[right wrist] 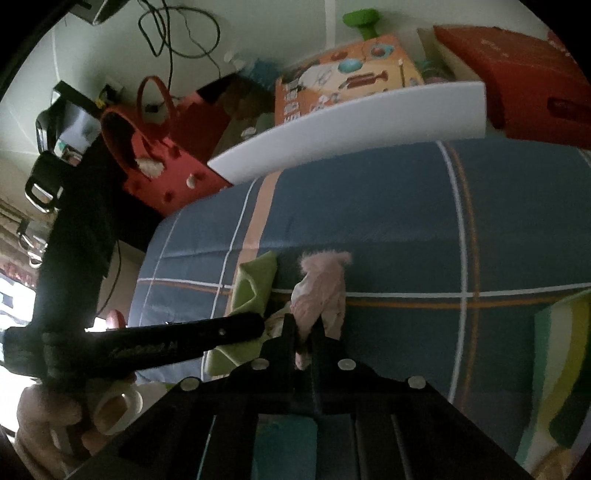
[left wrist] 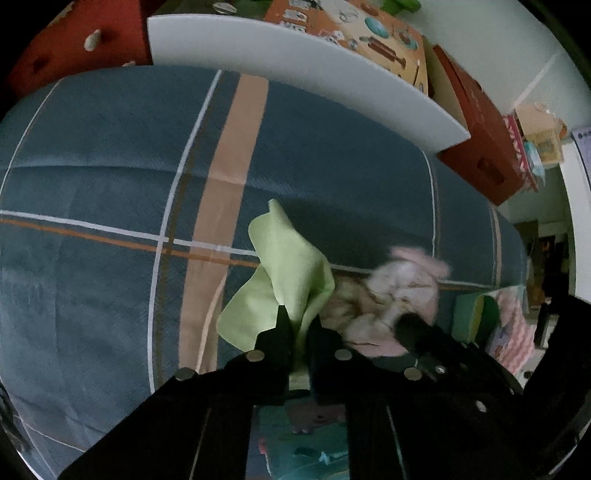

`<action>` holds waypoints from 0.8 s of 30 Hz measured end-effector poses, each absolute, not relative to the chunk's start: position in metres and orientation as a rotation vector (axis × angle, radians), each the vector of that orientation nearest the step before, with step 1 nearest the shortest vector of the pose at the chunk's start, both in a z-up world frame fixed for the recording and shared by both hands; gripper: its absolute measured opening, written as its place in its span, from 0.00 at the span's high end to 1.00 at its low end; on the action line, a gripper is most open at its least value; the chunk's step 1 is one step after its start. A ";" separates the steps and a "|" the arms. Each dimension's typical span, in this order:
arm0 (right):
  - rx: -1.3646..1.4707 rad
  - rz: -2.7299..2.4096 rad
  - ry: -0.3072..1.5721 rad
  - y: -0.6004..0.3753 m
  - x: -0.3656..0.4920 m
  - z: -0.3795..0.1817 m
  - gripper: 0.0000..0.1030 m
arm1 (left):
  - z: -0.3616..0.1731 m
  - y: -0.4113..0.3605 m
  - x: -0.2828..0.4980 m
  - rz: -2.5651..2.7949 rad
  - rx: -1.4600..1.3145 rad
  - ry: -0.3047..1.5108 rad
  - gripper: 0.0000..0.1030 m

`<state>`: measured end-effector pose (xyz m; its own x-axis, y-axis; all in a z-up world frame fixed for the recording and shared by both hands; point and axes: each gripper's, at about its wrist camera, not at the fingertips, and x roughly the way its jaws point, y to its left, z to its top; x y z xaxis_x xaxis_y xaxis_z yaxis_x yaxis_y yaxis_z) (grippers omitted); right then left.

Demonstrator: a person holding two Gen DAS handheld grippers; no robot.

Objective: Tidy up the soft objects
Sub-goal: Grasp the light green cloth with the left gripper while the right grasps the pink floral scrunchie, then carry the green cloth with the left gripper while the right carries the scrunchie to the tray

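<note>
Showing utensil pictures, the orange box (right wrist: 347,79) bears no readable writing.

Beyond my work lies a blue plaid bedsheet with white, orange and peach stripes (left wrist: 332,177). A white curved board (left wrist: 295,70) edges its far side. Behind that stand an orange printed cardboard box (right wrist: 343,81) and a dark red box (right wrist: 532,77). A red perforated tote bag (right wrist: 162,147) sits off the corner, and black cables (right wrist: 177,33) hang on the pale wall.
</note>
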<state>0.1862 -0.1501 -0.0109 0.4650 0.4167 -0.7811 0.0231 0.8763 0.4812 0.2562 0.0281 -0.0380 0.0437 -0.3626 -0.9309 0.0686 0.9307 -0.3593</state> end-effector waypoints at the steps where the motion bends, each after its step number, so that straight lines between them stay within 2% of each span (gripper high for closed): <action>1: 0.467 0.249 1.054 -0.153 0.182 -0.006 0.93 | -0.036 0.031 0.255 -0.325 -0.246 1.483 0.94; 15: 0.459 0.165 0.861 -0.178 0.110 0.069 0.94 | 0.043 0.059 0.187 -0.317 -0.398 1.137 0.95; 24: 0.444 0.116 0.786 -0.185 0.059 0.100 0.94 | 0.089 0.033 0.128 -0.315 -0.362 0.989 0.95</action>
